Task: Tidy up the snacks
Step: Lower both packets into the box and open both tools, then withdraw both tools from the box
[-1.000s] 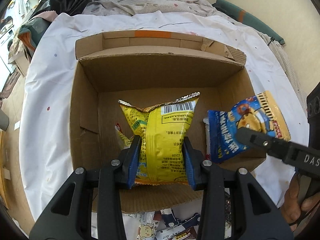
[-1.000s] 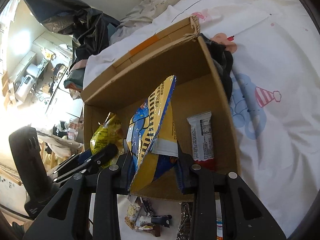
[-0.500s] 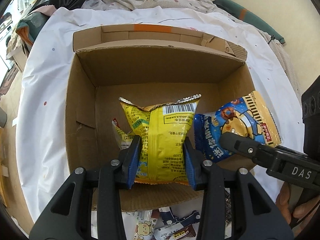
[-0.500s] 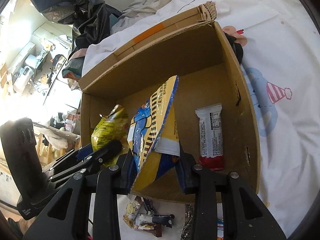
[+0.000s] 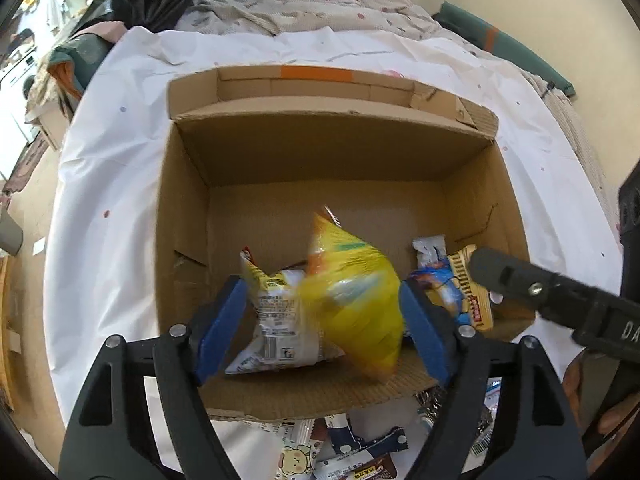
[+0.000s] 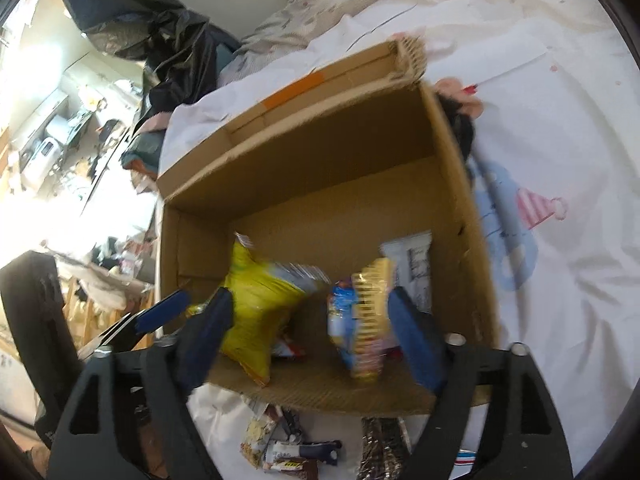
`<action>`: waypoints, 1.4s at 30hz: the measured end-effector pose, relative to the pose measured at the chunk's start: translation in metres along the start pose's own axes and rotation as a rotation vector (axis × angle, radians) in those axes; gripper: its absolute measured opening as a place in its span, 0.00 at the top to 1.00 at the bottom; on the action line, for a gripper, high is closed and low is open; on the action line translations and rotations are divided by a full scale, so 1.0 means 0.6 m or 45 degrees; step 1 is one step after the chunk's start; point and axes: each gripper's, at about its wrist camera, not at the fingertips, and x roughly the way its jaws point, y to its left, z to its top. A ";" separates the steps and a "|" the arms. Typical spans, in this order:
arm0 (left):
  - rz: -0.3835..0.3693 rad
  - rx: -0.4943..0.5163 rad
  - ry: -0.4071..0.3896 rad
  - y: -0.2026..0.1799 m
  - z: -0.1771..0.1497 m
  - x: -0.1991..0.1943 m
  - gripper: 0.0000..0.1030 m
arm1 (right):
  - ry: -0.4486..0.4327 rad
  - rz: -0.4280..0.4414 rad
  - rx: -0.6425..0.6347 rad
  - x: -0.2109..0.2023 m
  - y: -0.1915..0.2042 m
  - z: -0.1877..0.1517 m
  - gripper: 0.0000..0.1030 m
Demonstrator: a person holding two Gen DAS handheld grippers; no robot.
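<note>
An open cardboard box [image 5: 188,240] stands on a white sheet. My left gripper [image 5: 322,300] hangs over its near edge, jaws opening. A blurred yellow snack bag [image 5: 352,292] drops between the blue pads, free of both. Under it lies another yellow-and-white bag [image 5: 276,320]. My right gripper [image 6: 310,300] is beside it, jaws opening as well. A blue-and-yellow bag [image 6: 360,320] slips down by its right pad, blurred and loose. That bag [image 5: 460,296] and a right fingertip [image 5: 520,280] also show in the left wrist view. A white bar packet [image 6: 416,268] lies on the box floor.
Several small snack packets [image 5: 340,452] lie on the sheet just in front of the box [image 6: 320,152]. Rumpled bedding [image 5: 320,12] and a dark bag sit behind it. A hand [image 5: 580,372] grips the right tool. The far half of the box floor is bare.
Both grippers have opened. The yellow bag left the left pads and tips down to the right into the box. The blue-and-yellow bag left the right pads and sinks lower.
</note>
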 end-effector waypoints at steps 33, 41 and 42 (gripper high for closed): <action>0.077 0.054 -0.151 0.034 -0.053 -0.104 0.26 | -0.135 -0.059 -0.140 -0.122 0.030 -0.045 0.15; 0.080 0.002 -0.129 0.066 -0.087 -0.124 0.26 | -0.114 -0.068 -0.168 -0.132 0.034 -0.079 0.15; 0.083 -0.001 -0.122 0.070 -0.092 -0.125 0.26 | -0.108 -0.067 -0.166 -0.133 0.034 -0.083 0.15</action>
